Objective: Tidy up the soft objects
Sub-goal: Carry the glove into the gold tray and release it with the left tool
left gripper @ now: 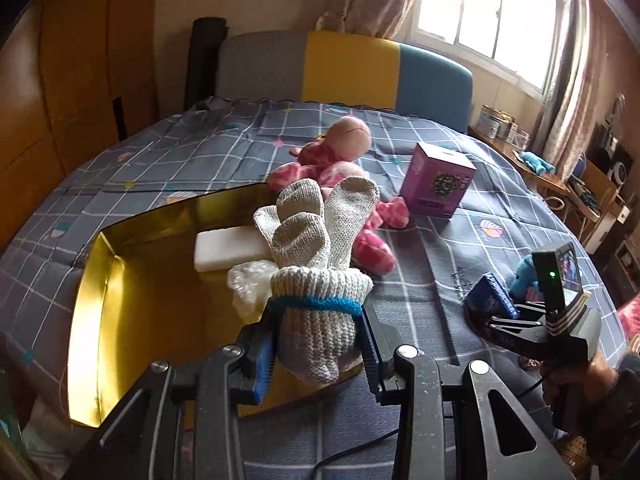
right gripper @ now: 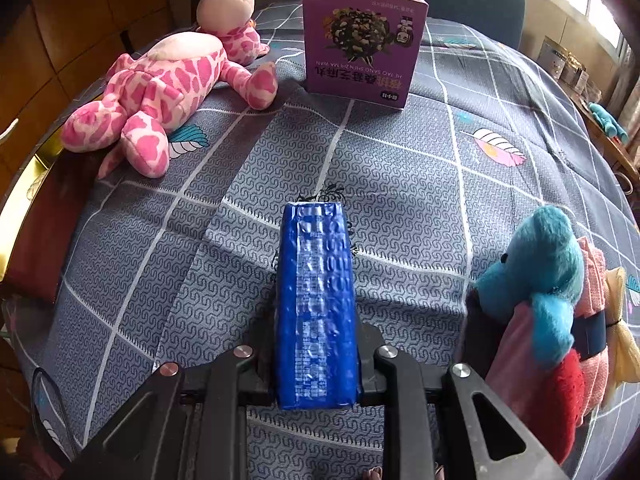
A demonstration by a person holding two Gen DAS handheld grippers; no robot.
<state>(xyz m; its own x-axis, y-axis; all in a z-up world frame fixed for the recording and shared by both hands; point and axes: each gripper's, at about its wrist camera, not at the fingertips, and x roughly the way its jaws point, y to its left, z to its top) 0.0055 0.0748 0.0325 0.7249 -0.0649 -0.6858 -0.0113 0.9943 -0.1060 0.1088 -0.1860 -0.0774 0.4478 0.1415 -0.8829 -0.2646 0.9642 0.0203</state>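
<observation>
My left gripper point(left gripper: 318, 344) is shut on a grey knit glove bundle point(left gripper: 316, 248) with a blue band, held above the near edge of a gold tray point(left gripper: 92, 280). The tray holds a white block point(left gripper: 228, 246) and crumpled clear plastic point(left gripper: 250, 284). My right gripper point(right gripper: 316, 356) is shut on a blue wrapped pack point(right gripper: 316, 304), also in the left wrist view point(left gripper: 492, 298), low over the bedspread. A pink spotted plush point(right gripper: 160, 92) lies far left, also beyond the tray point(left gripper: 344, 160). A blue plush point(right gripper: 548, 276) sits at right.
A purple box point(right gripper: 362, 46) stands upright on the patterned bedspread point(right gripper: 440, 184), also seen right of the pink plush point(left gripper: 438, 178). The gold tray's rim point(right gripper: 24, 188) shows at the left. A bedside table point(left gripper: 540, 168) with clutter stands to the right of the bed.
</observation>
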